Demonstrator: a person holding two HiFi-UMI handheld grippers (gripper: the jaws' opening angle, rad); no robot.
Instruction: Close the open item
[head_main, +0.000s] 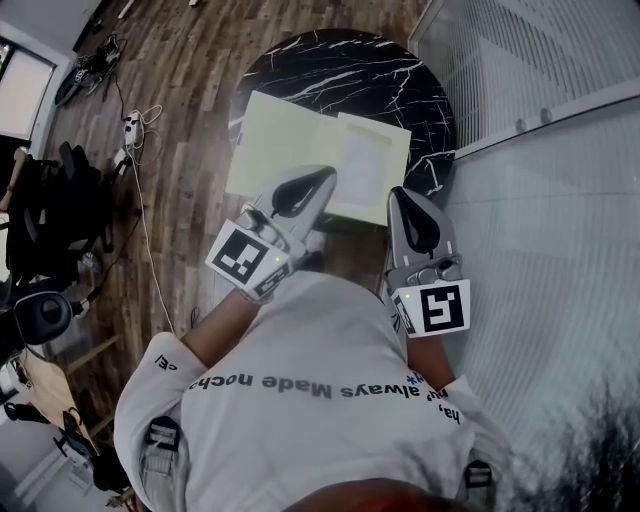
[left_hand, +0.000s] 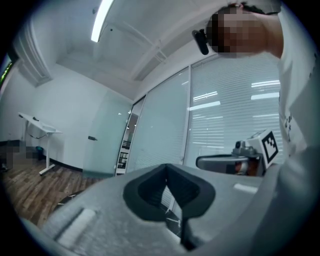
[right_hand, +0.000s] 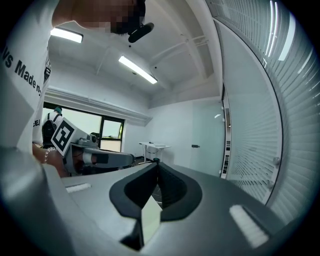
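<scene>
White shirt (head_main: 330, 400) nearest; left gripper (head_main: 322, 176) and right gripper (head_main: 399, 195) hung pinched closed, empty, pale open box (head_main: 290, 145) at twelve o'clock.

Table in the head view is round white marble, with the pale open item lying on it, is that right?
No. The table is round black marble with white veins, not white; the head view shows it. The pale open item does lie on it.

The pale yellow item (head_main: 300, 150) lies spread open, flat on the round black marble table (head_main: 330, 60).
</scene>
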